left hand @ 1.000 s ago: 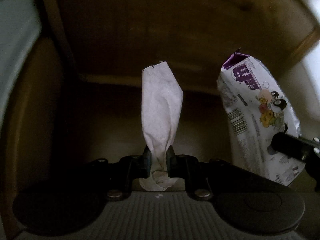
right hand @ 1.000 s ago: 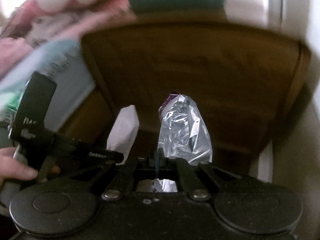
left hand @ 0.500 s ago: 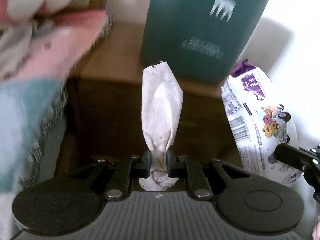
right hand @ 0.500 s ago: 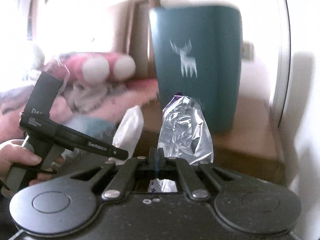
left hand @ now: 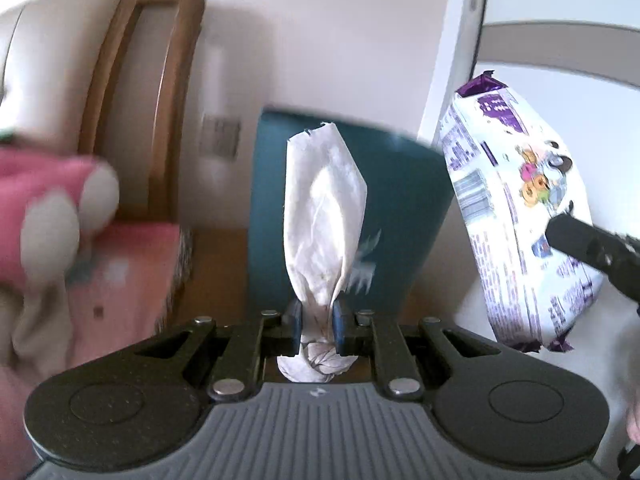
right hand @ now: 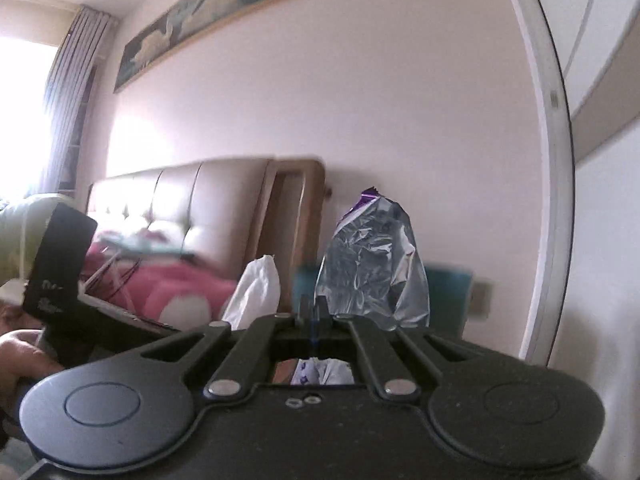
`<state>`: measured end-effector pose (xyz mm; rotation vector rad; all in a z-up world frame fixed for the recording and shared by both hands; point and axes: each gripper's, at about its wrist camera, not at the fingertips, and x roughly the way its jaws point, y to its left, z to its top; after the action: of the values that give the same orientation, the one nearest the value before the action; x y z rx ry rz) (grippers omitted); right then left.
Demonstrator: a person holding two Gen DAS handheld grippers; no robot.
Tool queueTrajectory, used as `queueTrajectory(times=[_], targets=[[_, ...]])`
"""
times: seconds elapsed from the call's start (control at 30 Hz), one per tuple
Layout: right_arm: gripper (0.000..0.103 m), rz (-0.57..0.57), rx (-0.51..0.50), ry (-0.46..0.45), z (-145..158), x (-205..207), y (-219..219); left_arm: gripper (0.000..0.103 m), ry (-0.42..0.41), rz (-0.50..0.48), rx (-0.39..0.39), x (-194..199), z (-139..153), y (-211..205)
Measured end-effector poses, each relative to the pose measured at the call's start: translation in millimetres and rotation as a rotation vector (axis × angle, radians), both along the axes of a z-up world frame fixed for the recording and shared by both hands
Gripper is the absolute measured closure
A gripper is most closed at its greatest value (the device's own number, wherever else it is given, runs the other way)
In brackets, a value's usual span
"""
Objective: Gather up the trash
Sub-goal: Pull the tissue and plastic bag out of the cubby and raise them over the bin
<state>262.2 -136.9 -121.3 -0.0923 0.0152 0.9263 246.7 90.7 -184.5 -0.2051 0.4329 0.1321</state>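
- The left hand-held gripper (left hand: 316, 322) is pinching a crumpled tissue (left hand: 324, 216) near its knotted lower end; light and soft, it is standing up limp.
- The right hand-held gripper (right hand: 314, 312) is clamping a snack wrapper (right hand: 372, 272) by its bottom seam; the foil looks crinkly, slippery and weightless.
- The teal bin (left hand: 400, 216) is sitting at twelve o'clock behind the tissue; its contents are hidden.
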Motion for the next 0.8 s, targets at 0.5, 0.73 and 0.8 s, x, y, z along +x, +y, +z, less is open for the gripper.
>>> queueTrajectory(times=[0.5, 0.73, 0.8], targets=[[0.103, -0.096, 0.055, -0.034, 66.8, 78.5, 48.2, 0.088, -0.132, 0.039, 0.137, 73.5, 105.0, -6.1], [0.103, -0.166, 0.014, 0.008, 58.6, 115.9, 68.4, 0.088, -0.091, 0.093, 0.143, 120.0, 101.3, 3.7], [0.103, -0.179, 0.007, 0.035, 52.6, 124.1, 72.0, 0.088, -0.074, 0.097, 0.134, 132.4, 96.5, 7.0]])
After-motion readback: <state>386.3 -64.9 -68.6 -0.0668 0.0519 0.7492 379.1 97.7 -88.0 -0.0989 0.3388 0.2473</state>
